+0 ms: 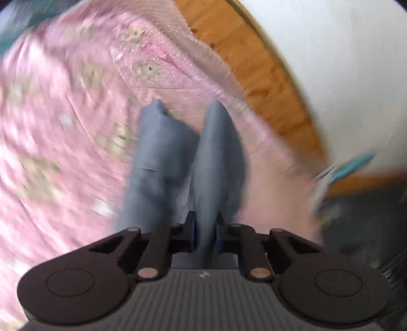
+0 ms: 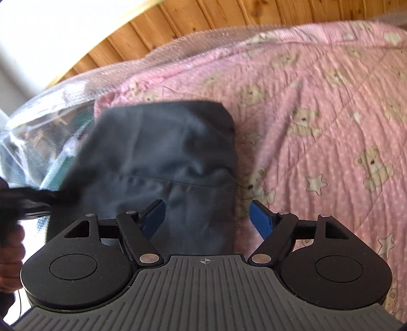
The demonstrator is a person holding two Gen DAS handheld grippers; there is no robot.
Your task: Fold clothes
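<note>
A grey-blue garment (image 2: 162, 163) hangs bunched over a bed spread with a pink quilt (image 2: 318, 114) printed with bears and stars, as a person works at folding clothes with a handheld gripper in each hand.

The left gripper (image 1: 205, 229) has its jaws pressed together on a pinch of the garment (image 1: 183, 157), so the cloth rises in two soft peaks ahead of it. That hold looks meant to carry the fabric's weight and keep an edge under control while it is moved; heavy blur in the left wrist view suggests a swift swing.

The right gripper (image 2: 206, 216) sits close against the garment with its blue-padded jaws spread wide, one pad over the cloth and the other just off its side toward the quilt. It holds nothing, and seems placed to take a second hold or to have let one go; the pictures fit either.

On the garment's far side from the open quilt lies a clear plastic bag (image 2: 45, 122) with other items inside. Behind the bed runs a wood-panelled wall (image 2: 203, 17). A hand (image 2: 11, 254) shows at the frame's edge.
</note>
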